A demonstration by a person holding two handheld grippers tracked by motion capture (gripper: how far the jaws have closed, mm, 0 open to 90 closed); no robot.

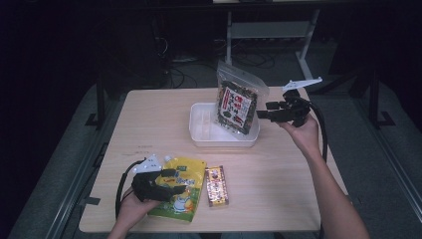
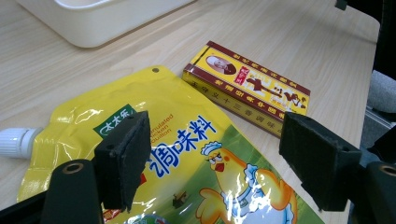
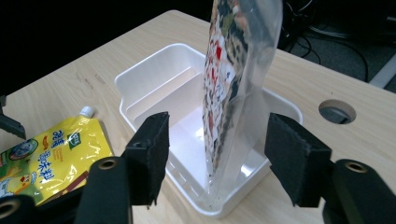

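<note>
I take the white tray (image 1: 199, 130) as my reference point; it sits on the wooden table (image 1: 278, 169), toward the far side.

Right gripper (image 1: 263, 114): I hold it level just beside the tray's right end, jaws pointing at the clear snack bag (image 1: 238, 102). The bag stands upright in the right part of the tray, its lower edge inside the tray wall and its top rising well above the rim. In the right gripper view the bag (image 3: 233, 88) stands edge-on between my two pads, with a visible gap on either side; neither pad presses on it. The jaws stand wide and hold nothing. A divider wall crosses the tray (image 3: 154, 74) at its left portion in that view.

Left gripper (image 1: 164, 185): I hold it well apart from the tray, at the near edge of the table, over the yellow seasoning pouch (image 1: 180, 191). The pouch lies flat, its white cap (image 2: 14, 141) toward the tray side. In the left gripper view the jaws stand wide above the pouch (image 2: 187, 154); I cannot tell whether the pads touch its surface, but they grip nothing.

A red and yellow box (image 1: 217, 185) lies flat just beside the pouch, on its right, between the pouch and the open tabletop, nearer to me than the tray.
</note>
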